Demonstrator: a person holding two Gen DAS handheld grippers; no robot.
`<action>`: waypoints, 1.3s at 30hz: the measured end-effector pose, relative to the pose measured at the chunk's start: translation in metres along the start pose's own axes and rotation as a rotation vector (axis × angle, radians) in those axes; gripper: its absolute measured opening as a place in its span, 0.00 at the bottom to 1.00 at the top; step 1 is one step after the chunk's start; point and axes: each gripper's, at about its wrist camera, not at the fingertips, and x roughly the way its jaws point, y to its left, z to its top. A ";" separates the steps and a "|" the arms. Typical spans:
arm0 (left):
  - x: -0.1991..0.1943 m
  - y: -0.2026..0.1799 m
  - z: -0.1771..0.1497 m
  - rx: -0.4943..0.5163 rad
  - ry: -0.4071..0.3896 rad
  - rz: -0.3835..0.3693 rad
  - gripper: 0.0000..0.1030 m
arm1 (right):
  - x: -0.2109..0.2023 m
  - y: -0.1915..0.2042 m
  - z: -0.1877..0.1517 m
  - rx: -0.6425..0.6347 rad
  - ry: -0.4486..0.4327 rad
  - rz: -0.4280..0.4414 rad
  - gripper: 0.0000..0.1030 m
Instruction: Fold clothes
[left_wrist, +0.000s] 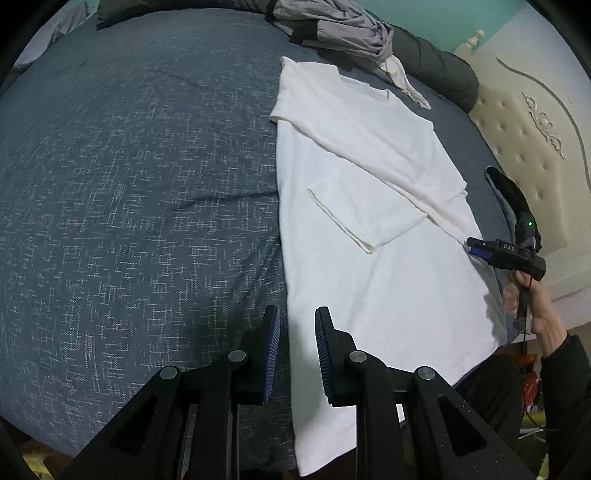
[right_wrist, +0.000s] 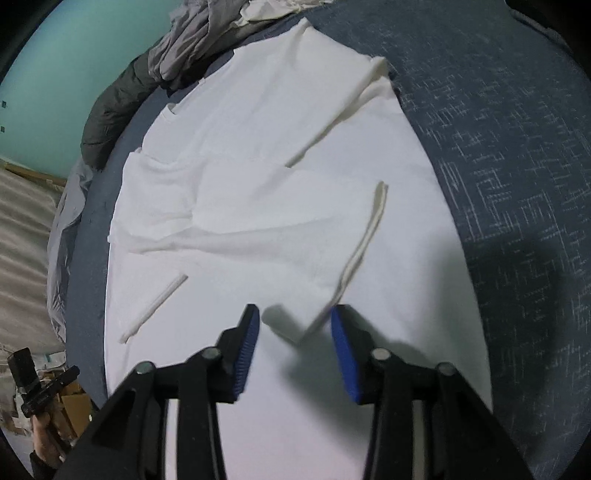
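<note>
left gripper (left_wrist: 297, 325): jaws spread, empty, poised low over the near left edge of the white t-shirt (left_wrist: 369, 221). right gripper (right_wrist: 295, 325): jaws spread, empty, above the folded-in sleeve hem (right_wrist: 364, 243). shirt lies flat on the blue bedspread (left_wrist: 129, 184), both sleeves folded inward. grey clothes pile (left_wrist: 332, 26) beyond the collar.

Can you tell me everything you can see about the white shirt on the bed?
The white shirt is a plain, soft-looking tee lying flat on the blue bedspread. Both short sleeves are folded in over the body, their hems showing as pale strips. One long side is folded straight. Its collar end points toward a pile of grey clothes, and its bottom end hangs near the bed's edge. Neither open gripper holds it.
</note>
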 end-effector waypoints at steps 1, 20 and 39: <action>0.000 0.002 0.000 -0.003 -0.001 0.001 0.21 | 0.000 0.002 0.000 -0.010 -0.005 -0.001 0.11; -0.003 0.006 -0.002 -0.015 -0.005 -0.014 0.21 | -0.009 0.002 -0.027 -0.021 0.029 0.008 0.03; 0.027 0.002 -0.022 -0.031 0.096 -0.017 0.30 | -0.080 -0.031 -0.054 -0.098 0.013 -0.093 0.35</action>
